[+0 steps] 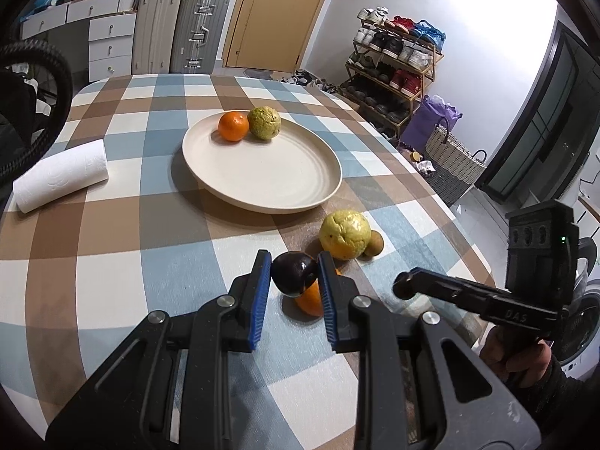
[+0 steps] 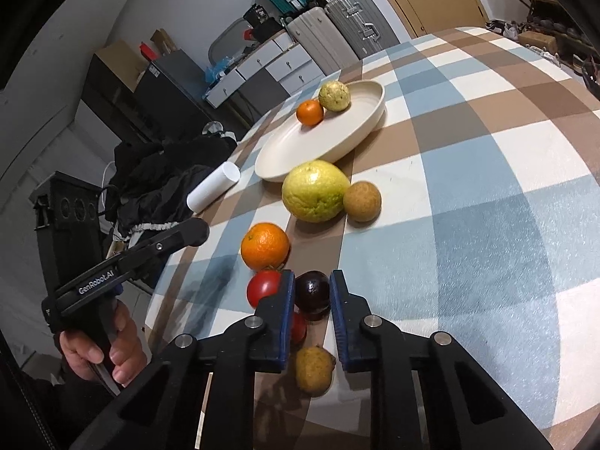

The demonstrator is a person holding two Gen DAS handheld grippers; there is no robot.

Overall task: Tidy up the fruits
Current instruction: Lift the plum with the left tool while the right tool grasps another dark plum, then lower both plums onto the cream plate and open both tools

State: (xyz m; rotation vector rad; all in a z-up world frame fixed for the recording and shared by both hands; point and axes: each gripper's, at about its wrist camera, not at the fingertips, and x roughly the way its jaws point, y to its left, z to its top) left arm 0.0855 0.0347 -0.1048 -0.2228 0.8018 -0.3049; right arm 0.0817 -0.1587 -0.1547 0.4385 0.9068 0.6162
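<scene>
Holding dark fruit (image 1: 292,275) clamped in left gripper (image 1: 294,258), just in front of orange (image 1: 309,302). Pinching second dark fruit (image 2: 312,294) in right gripper (image 2: 312,275), beside tomato (image 2: 262,288). Only from right wrist: tomato, small yellow fruit (image 2: 313,371) under the fingers. In both views: plate (image 1: 262,176) with mandarin (image 1: 233,126) and green fruit (image 1: 264,123).

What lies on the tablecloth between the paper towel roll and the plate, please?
Nothing: the left wrist view shows only bare checked tablecloth between the paper towel roll and the plate.
</scene>
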